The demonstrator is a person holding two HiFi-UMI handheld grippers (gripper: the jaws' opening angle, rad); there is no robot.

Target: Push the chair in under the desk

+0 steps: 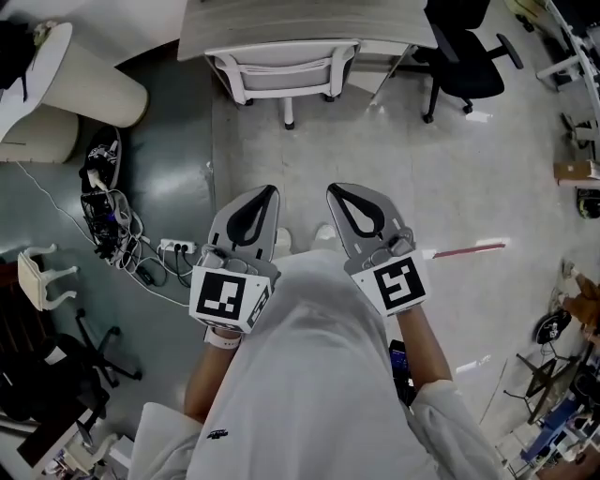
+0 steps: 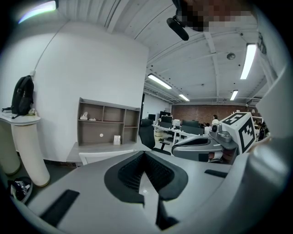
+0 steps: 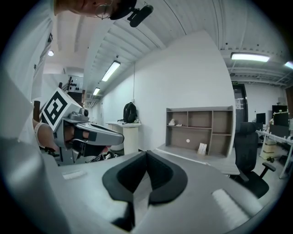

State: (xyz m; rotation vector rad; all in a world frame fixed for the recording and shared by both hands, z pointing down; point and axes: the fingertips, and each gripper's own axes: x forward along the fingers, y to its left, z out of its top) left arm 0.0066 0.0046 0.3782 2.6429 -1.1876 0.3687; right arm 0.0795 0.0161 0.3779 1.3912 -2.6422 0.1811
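Both closed, left tongs [image 1: 266, 199], right tongs [image 1: 339, 197], white chair [image 1: 281, 68], desk [image 1: 300, 21]

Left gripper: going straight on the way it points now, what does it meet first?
Probably the white chair, at its backrest, by the desk; the floor between it and the left gripper looks free. Height is hard to judge.

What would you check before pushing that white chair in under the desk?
1. Left gripper empty, jaws together: ok.
2. Right gripper empty, jaws together: ok.
3. Grippers touching the white chair: not ok, both are well short of it.
4. Chair's back faces the grippers, desk beyond it: ok.
5. Cables lie left of the way to the chair: ok.
6. How far under the chair already is: cannot tell.
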